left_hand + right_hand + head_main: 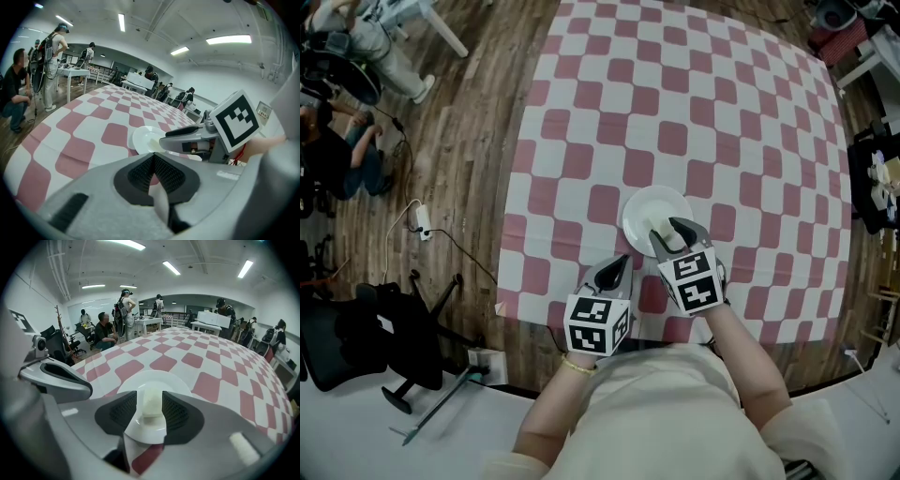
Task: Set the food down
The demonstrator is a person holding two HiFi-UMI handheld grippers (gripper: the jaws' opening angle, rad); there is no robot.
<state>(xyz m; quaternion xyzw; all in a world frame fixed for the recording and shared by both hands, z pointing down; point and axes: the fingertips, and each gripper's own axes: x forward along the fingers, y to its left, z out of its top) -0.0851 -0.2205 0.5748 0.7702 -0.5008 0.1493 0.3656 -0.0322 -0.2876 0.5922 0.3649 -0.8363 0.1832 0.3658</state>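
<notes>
Landmark: the white plate (634,208), which sits on a red-and-white checked cloth (675,94), near the cloth's edge closest to you.

Left of the plate: your L gripper (621,263) is just beside the plate's near-left rim. It's clenched w/ nothing in it. In the left gripper view its ribbed pads meet and there's no gap between them. It has no part in the job right now.

Over the plate: your R gripper (674,234) reaches in from the near side, tips above the plate's middle. It's grasping the food (151,401), a small pale block, one pad on each side. The right gripper view shows the block upright between the pads, w/ white plate showing under and beyond it. Can't tell whether the block's underside touches the plate or hangs just above it.

Right of the plate: only bare cloth, nothing in your way.

Step in hand, as a judgement: this looks like the set-down itself, late in the task. The food is already lined up over the plate, approx centred, but isn't released.

Next move calls for a short, straight drop until the block rests on the plate, if it isn't resting yet. Then spread the pads evenly so neither drags or tips it, and lift out toward yourself. The block looks soft, so don't squeeze harder.
</notes>
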